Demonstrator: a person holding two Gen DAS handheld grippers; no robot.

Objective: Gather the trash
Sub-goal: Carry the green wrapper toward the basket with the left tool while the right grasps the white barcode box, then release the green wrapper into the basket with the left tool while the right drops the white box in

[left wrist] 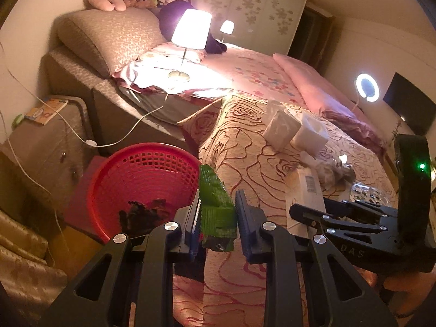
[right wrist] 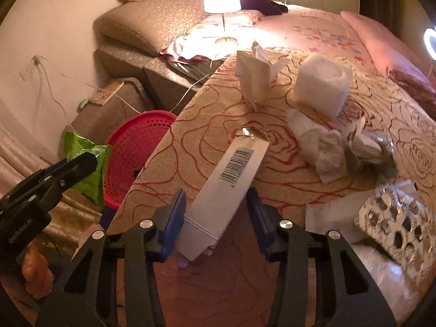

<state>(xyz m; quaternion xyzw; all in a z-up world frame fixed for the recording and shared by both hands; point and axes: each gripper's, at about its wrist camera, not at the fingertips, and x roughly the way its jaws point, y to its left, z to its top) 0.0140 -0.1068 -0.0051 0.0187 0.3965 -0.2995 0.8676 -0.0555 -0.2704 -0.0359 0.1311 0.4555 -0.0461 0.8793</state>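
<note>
My left gripper has its jaws parted around a green wrapper, which touches only the left pad, just right of the red mesh basket beside the bed. The wrapper and left gripper also show in the right wrist view, over the basket. My right gripper is open with its fingers either side of a long white box with a barcode lying on the rose-patterned cover. The right gripper sits over that box.
Crumpled tissues, a white foam block, a folded white paper packet and a silver blister sheet lie on the cover. A lit lamp stands on the bed. Dark trash lies in the basket. A bedside cabinet stands at left.
</note>
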